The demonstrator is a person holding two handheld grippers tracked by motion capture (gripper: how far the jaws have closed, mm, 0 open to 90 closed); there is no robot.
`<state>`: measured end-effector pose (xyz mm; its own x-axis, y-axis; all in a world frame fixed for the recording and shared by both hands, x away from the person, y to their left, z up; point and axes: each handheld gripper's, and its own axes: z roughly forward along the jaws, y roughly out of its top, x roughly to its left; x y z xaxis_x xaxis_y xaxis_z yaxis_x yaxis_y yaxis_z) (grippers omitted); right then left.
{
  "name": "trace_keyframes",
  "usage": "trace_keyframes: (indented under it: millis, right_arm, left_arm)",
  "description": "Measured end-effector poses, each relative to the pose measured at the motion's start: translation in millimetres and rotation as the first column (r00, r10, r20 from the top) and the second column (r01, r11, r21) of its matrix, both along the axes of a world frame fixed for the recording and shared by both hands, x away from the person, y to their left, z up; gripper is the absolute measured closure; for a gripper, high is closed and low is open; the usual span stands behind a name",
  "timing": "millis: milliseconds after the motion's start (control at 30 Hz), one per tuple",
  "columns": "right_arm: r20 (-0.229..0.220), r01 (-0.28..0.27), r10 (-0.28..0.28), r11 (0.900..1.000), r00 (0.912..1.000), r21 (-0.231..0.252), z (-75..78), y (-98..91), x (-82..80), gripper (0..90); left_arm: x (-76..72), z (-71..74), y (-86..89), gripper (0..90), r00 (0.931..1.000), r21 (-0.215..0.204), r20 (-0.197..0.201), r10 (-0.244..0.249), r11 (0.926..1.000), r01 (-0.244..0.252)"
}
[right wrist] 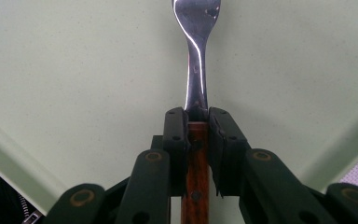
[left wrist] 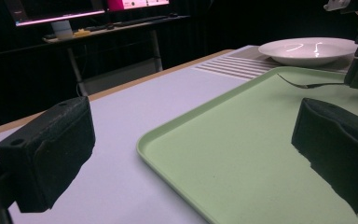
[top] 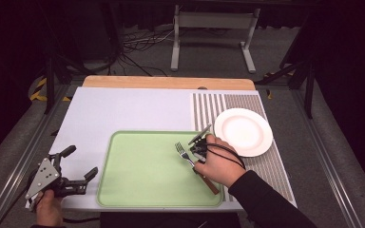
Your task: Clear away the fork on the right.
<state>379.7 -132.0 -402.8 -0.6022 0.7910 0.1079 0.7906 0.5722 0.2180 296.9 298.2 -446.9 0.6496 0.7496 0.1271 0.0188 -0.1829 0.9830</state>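
Observation:
A fork point(top: 186, 154) with a steel head and a brown wooden handle lies over the right side of the green tray point(top: 138, 171). My right gripper point(top: 198, 151) is shut on it, and the right gripper view shows both jaws pressed on the top of the wooden handle point(right wrist: 196, 158), tines pointing away over the tray. My left gripper point(top: 78, 164) rests at the table's front left corner, just left of the tray, jaws wide apart with nothing between them. In the left gripper view the fork point(left wrist: 307, 85) hangs just above the tray point(left wrist: 242, 154).
A white plate point(top: 243, 131) sits on the striped placemat point(top: 266, 161) to the right of the tray. The pale mat point(top: 123, 109) covers the table's left and middle, with a wooden edge behind. A metal stand and cables are on the floor beyond.

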Motion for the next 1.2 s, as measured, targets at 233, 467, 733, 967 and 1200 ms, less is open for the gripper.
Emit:
trace_keyframes:
  millis: [233, 467, 733, 967, 1200]
  right_arm:
    - [-0.02, 0.01, -0.01, 0.9999, 0.9998, -0.012, -5.8, 1.5, 0.9, 78.1]
    - [-0.027, 0.011, -0.012, 0.9998, 0.9996, -0.019, -8.1, 2.1, 1.4, 78.0]
    - [-0.034, 0.008, -0.009, 0.9997, 0.9994, -0.023, -9.4, 3.5, 1.5, 77.5]
    - [-0.024, -0.004, 0.004, 0.9999, 0.9997, -0.012, -8.8, 3.5, 1.5, 71.5]
    - [0.015, -0.011, 0.01, 0.9991, 0.9998, 0.042, -5.4, 3.5, 1.6, 54.4]
  left_arm:
    - [0.1, -0.1, -0.1, 0.1, 1.0, 0.001, -0.003, -0.002, 1.0, 0.002]
    - [0.1, -0.2, 0.1, 0.1, 1.0, 0.0, -0.005, -0.001, 1.0, 0.001]
    - [0.1, -0.2, 0.1, 0.1, 1.0, 0.0, -0.005, -0.001, 1.0, 0.001]
    - [0.1, -0.1, 0.3, 0.1, 1.0, 0.001, -0.005, -0.002, 1.0, 0.002]
    - [0.1, 0.0, 0.3, 0.1, 1.0, 0.0, -0.002, -0.001, 1.0, 0.001]
